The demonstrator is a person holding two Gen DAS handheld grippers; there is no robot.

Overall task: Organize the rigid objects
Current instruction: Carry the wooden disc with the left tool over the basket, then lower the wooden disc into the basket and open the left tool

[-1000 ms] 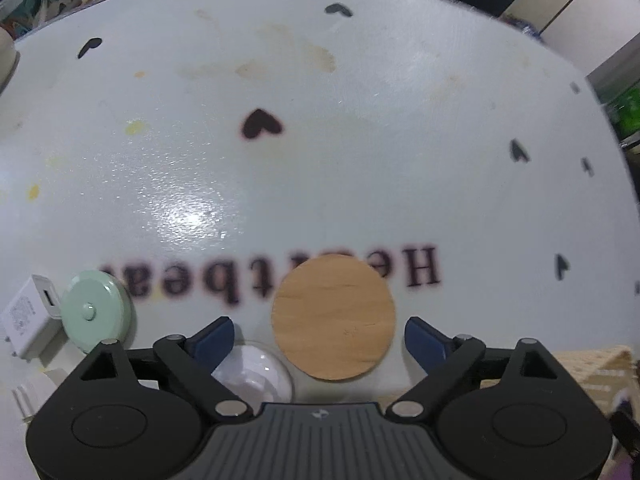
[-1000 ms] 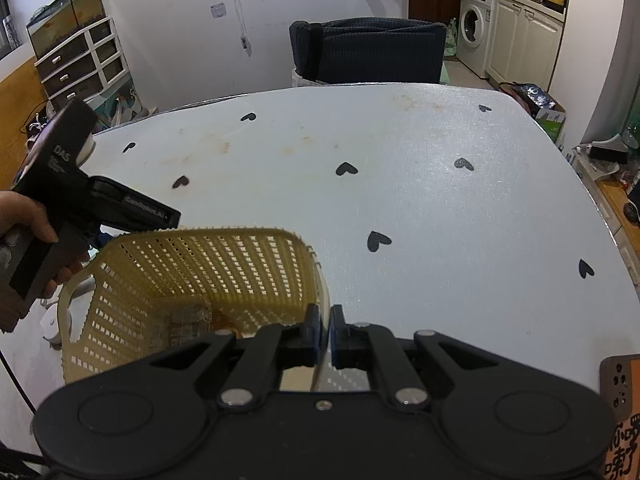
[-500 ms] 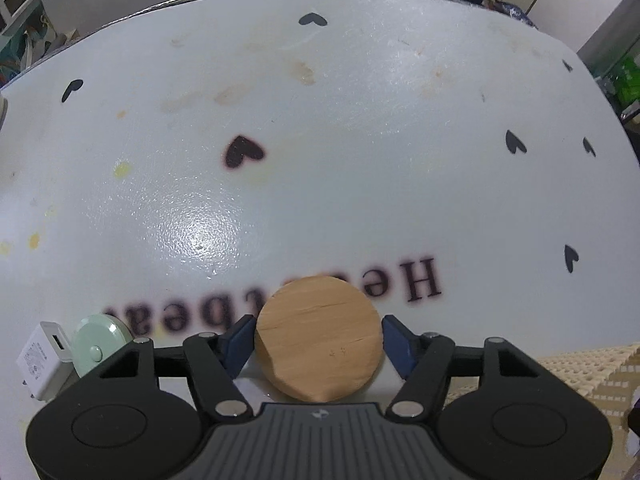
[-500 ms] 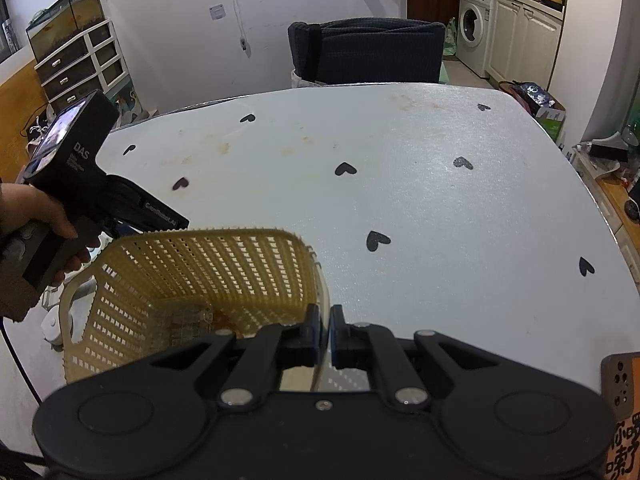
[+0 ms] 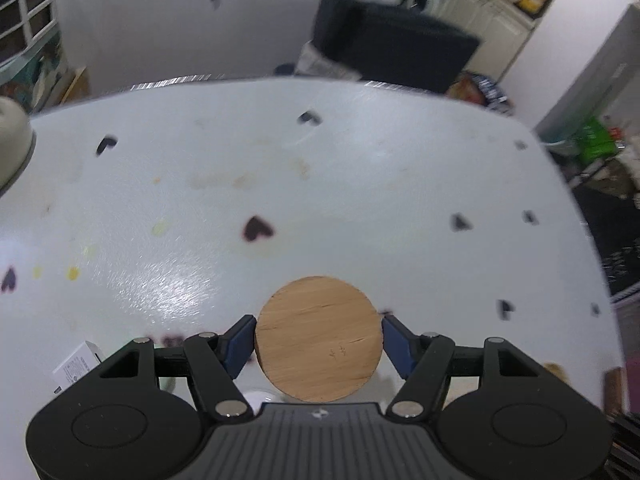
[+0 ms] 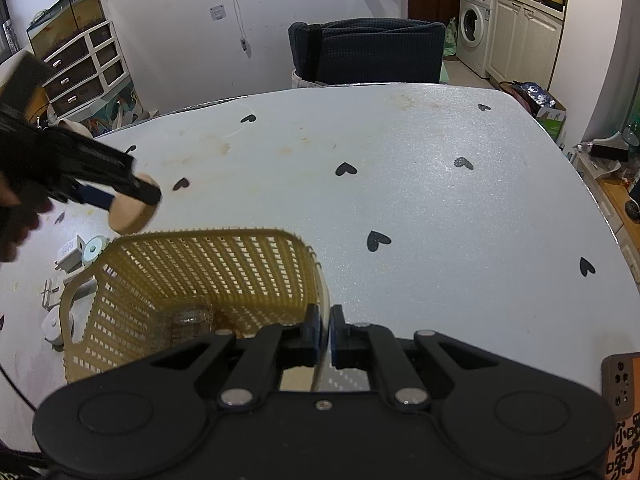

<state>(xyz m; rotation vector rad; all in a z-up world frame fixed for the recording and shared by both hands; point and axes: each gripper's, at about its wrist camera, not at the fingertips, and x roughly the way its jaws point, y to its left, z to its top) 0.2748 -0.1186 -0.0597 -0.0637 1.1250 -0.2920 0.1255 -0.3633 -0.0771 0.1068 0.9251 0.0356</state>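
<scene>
A round wooden disc (image 5: 316, 320) is clamped by its edge between the blue pads of my left gripper (image 5: 319, 338) and hangs above the white heart-print table (image 5: 360, 184). The right wrist view shows the same disc (image 6: 130, 212) in the left gripper (image 6: 120, 198), in the air just past the far left rim of the yellow lattice basket (image 6: 200, 256). My right gripper (image 6: 325, 320) is shut on the basket's near right rim. A clear glass item (image 6: 188, 320) lies in the basket's bottom.
Left of the basket on the table lie a white charger (image 6: 70, 254), a mint round case (image 6: 96, 246) and a white round object (image 6: 54, 324). A dark chair (image 6: 366, 50) stands behind the table. An orange device (image 6: 622, 384) sits at the near right.
The left gripper closed on the wooden disc and lifted it off the table, tilting up so the room behind shows. The right gripper and basket have not moved.
</scene>
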